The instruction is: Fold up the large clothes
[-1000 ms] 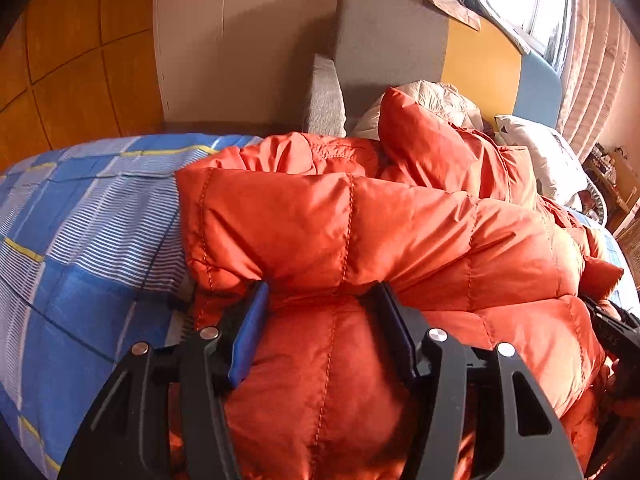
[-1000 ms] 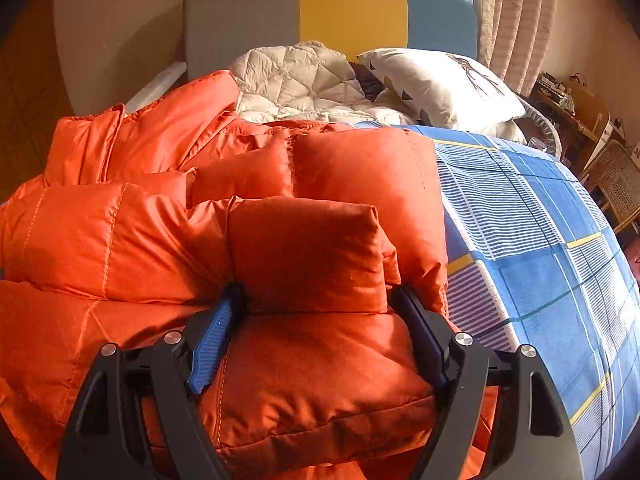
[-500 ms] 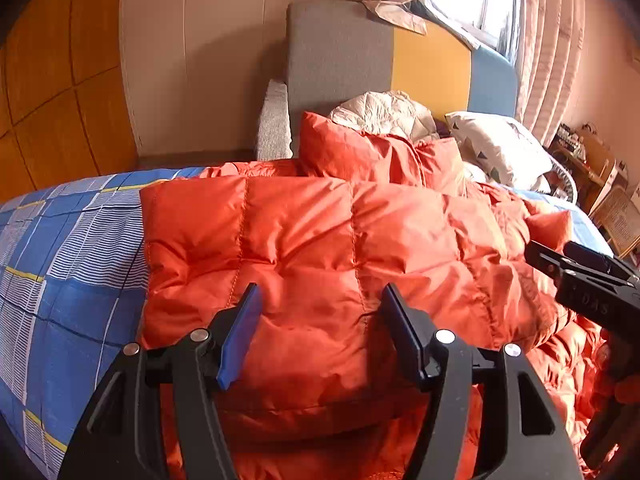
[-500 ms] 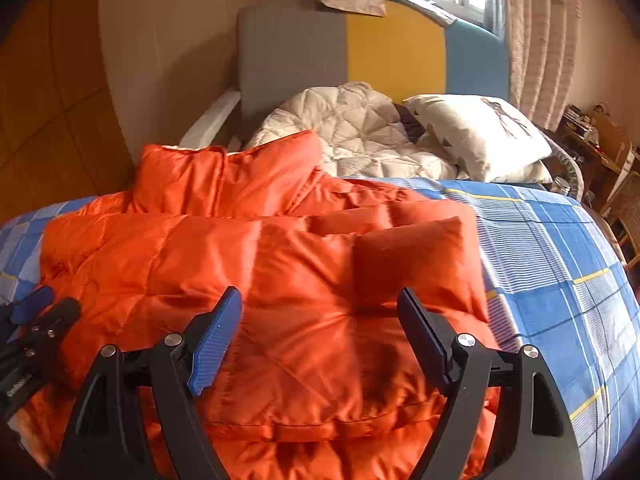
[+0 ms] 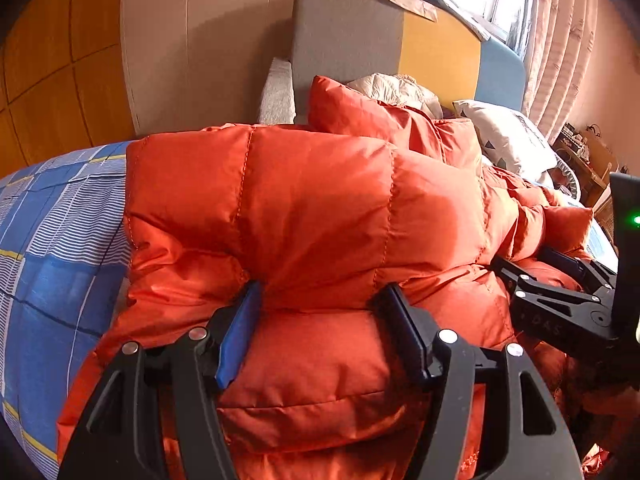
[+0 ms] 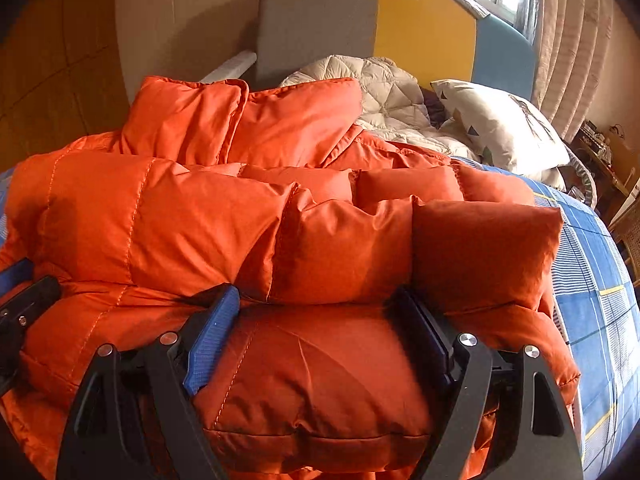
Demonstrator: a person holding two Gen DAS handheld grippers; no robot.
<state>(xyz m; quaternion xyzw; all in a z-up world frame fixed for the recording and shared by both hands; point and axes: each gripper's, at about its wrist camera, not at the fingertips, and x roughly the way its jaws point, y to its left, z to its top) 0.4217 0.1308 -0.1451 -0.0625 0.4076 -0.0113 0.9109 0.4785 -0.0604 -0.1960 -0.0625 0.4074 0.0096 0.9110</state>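
Both sets of jaws stand wide, puffy fabric bulging between them, not pinched: the left gripper (image 5: 320, 308) and right gripper (image 6: 316, 312) press into the folded orange down jacket (image 5: 320, 208), which lies on the blue plaid bed (image 5: 48, 264) below the pillow (image 6: 500, 128)

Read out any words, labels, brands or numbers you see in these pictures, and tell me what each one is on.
"DAS": faint raised letters on the right gripper body, seen from the left wrist; blurred, so the reading is unsure.
Nothing readable on the orange jacket, the pillow (only a triangle pattern) or the blue bedsheet.
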